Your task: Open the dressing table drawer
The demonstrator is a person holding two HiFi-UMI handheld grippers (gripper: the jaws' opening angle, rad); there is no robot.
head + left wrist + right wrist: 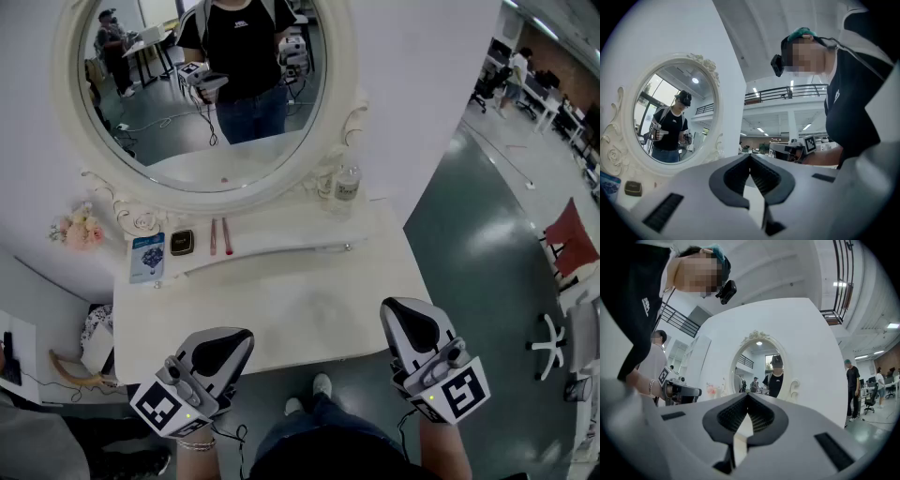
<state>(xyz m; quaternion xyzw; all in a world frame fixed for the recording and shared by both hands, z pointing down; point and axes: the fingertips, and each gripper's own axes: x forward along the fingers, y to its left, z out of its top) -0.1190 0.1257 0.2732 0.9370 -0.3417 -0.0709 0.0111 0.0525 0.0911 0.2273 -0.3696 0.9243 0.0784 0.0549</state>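
At the near edge of the dressing table (309, 309), I hold both tongs roughly level and pointing at it, each pressed together with nothing between its ribbed black pads. The left gripper (236, 342) overlaps the front edge just left of its middle. The right gripper (405, 314) sits toward the right front corner. No view shows the drawer. I judge it to lie in the front face under that edge, below and ahead of both tongs, with its long axis running along the edge. On that reading the left gripper is nearer its centre. The top is smooth, glossy white. At its back stands an oval mirror (159, 112) in a carved scrollwork frame, with a blue packet (147, 256), a dark compact (182, 243) and two pink sticks (219, 236) on the raised ledge below it.
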